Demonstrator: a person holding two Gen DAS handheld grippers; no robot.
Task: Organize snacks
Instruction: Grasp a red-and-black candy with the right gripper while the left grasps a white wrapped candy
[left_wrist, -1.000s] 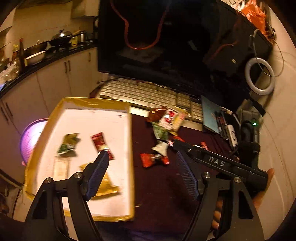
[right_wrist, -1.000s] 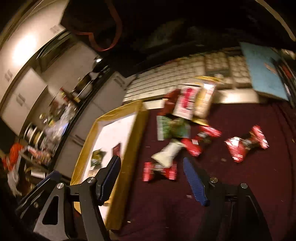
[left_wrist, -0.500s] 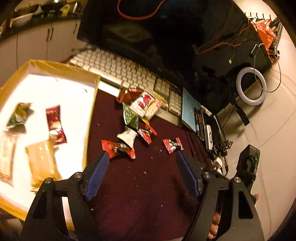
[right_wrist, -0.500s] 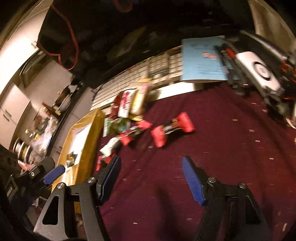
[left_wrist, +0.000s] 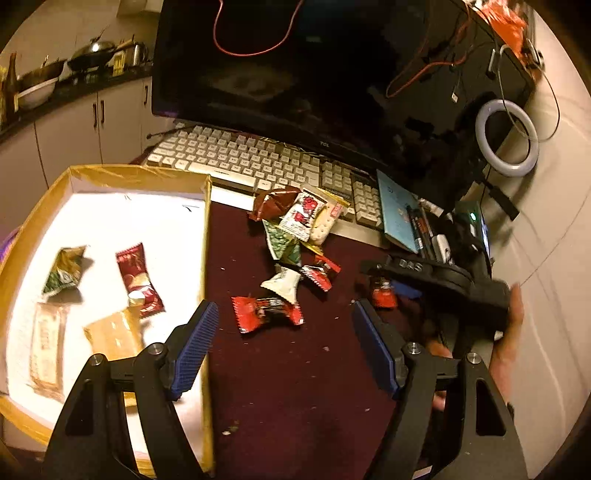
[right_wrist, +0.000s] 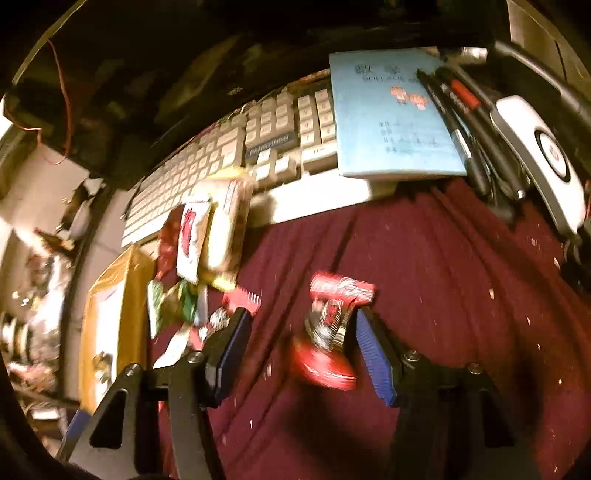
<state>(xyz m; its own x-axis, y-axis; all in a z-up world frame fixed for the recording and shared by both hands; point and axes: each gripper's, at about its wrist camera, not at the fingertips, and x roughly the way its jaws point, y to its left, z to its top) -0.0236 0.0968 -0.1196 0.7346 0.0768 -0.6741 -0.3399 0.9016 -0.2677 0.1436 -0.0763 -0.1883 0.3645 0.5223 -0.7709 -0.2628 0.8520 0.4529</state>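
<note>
At the left sits a gold-edged tray (left_wrist: 110, 173) with four packets already on its white floor. Right of it, on the maroon cloth (left_wrist: 295, 387), a heap of snacks (left_wrist: 295, 229) lies against the keyboard (left_wrist: 240, 158), with a blue booklet (right_wrist: 388, 110) and pens further right. The left gripper (left_wrist: 284, 347) hangs wide open over the cloth, holding nothing. The right gripper (right_wrist: 301, 350) is closing around a red candy (right_wrist: 328, 332); its right pad is at the wrapper, the left still apart.
</note>
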